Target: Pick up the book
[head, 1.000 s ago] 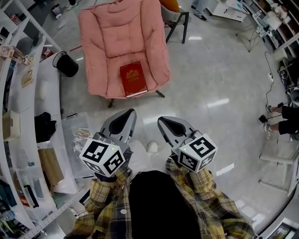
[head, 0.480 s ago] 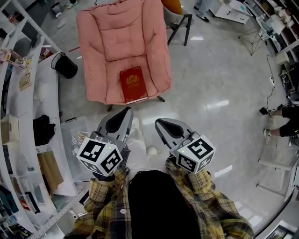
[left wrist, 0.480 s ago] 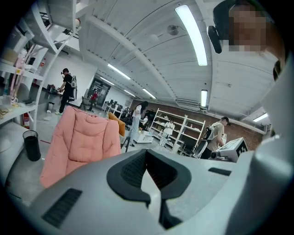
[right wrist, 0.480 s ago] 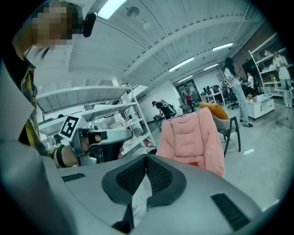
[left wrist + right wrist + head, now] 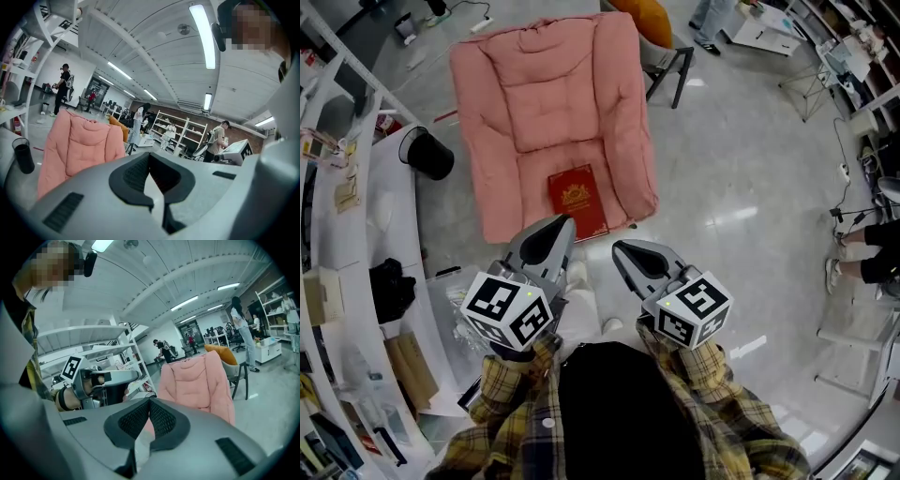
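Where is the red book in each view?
Head view: red book centre, on the seat of the pink armchair.
Left gripper view: not in it.
Right gripper view: not in it.
Shared landmark: pink armchair, at left in the left gripper view, centre-right in the right.

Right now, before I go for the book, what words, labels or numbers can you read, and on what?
No legible text anywhere.
Red book: gold print and emblem on the cover, too small to read.
Left gripper and right gripper: black-and-white square markers on their cubes, no letters.
Papers on the white shelf: blurred.
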